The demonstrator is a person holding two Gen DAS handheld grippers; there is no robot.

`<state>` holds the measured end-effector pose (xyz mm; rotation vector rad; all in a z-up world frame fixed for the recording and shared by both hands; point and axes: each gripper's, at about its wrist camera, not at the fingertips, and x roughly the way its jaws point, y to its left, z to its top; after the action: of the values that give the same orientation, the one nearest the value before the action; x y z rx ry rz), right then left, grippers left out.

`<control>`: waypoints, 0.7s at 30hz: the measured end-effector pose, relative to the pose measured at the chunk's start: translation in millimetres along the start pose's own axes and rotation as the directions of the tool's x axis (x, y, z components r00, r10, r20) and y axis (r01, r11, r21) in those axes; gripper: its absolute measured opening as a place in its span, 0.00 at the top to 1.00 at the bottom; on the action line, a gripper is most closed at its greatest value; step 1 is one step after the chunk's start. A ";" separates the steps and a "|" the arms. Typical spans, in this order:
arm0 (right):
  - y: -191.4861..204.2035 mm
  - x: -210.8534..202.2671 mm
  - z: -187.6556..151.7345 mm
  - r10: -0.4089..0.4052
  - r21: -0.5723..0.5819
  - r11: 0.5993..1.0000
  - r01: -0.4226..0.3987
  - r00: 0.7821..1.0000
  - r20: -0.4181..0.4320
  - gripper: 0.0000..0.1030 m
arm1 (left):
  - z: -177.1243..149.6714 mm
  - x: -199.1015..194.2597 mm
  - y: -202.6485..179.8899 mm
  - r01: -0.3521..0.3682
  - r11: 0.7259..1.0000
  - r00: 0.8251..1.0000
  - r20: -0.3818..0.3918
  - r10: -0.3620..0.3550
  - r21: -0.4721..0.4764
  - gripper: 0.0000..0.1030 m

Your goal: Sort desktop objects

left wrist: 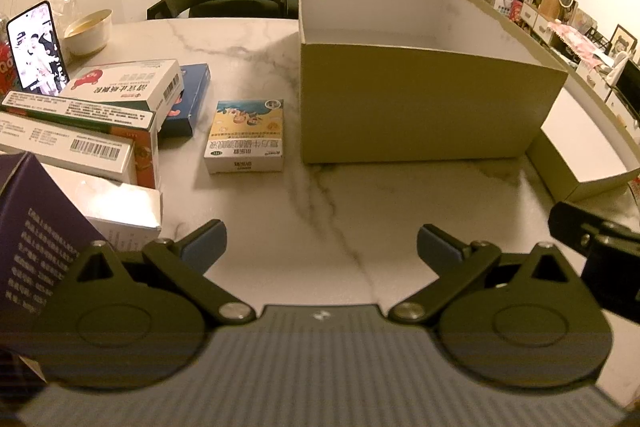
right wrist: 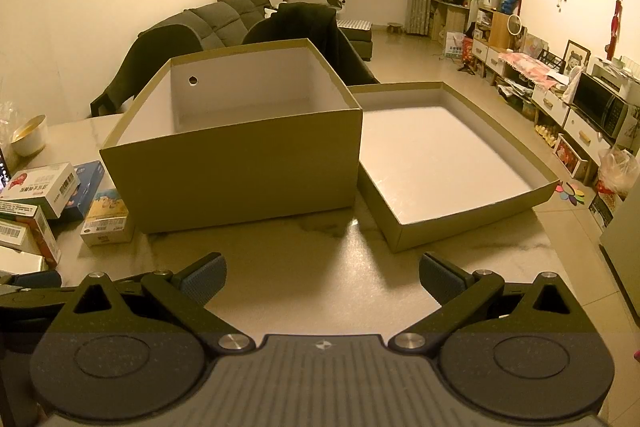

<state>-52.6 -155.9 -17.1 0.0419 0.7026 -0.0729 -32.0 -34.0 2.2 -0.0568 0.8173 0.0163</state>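
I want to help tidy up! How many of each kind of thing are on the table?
Medicine boxes: 7
Open cardboard box: 1
Cardboard lid: 1
Bowl: 1
Phone: 1
Total: 11

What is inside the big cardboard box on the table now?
The visible part of the cardboard box interior shows only bare white walls and some white floor, with no items. The floor just behind its near wall is hidden in both views.

Purple box point(left wrist: 32, 227) cut off at left edge
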 end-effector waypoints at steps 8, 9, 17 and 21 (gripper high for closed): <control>2.0 1.6 1.0 -0.001 0.000 1.000 0.001 1.000 -0.003 0.00 | 1.2 3.8 5.1 0.002 1.000 1.000 0.001 -0.002 0.007 0.00; 2.0 1.7 0.9 0.000 0.000 1.000 0.000 1.000 -0.003 0.00 | 1.3 4.0 5.6 0.002 1.000 1.000 0.001 -0.002 0.007 0.00; 1.4 1.3 0.7 0.000 0.000 1.000 0.000 1.000 -0.002 0.00 | 3.0 5.6 9.8 0.005 1.000 1.000 0.006 -0.005 0.011 0.00; 1.0 1.0 0.8 -0.001 0.002 1.000 0.001 1.000 0.000 0.00 | 3.9 5.2 11.6 0.005 1.000 1.000 0.010 -0.005 0.013 0.00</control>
<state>-51.2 -155.0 -17.2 0.0435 0.7024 -0.0744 -26.0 -22.3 0.6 -0.0465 0.8070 0.0069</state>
